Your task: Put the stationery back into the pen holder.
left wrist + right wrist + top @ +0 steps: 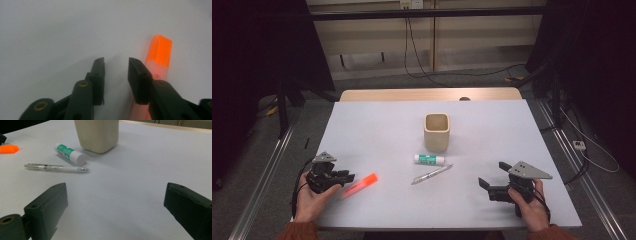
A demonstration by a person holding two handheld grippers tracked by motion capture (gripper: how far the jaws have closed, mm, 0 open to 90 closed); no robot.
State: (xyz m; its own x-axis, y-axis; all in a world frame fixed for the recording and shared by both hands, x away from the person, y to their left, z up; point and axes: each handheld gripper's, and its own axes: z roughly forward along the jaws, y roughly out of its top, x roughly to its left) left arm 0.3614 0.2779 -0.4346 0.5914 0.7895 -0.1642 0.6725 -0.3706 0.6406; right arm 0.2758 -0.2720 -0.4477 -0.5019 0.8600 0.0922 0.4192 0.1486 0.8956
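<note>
Orange marker beside my left gripper, not in its grip.

I see the left gripper (343, 176) low over the white desk (377, 130) at its near left corner, jaws partly parted with only bare desk between them. The orange marker (360, 185) lies on the desk just outside one jaw, its capped end reaching past the fingertips (137, 65) toward the desk's middle. My right gripper (492, 180) rests at the near right, jaws spread wide and released, well apart from the marker. Between the two lie a pen (432, 174), a glue stick (429, 159) and a beige cup (437, 132).
</note>
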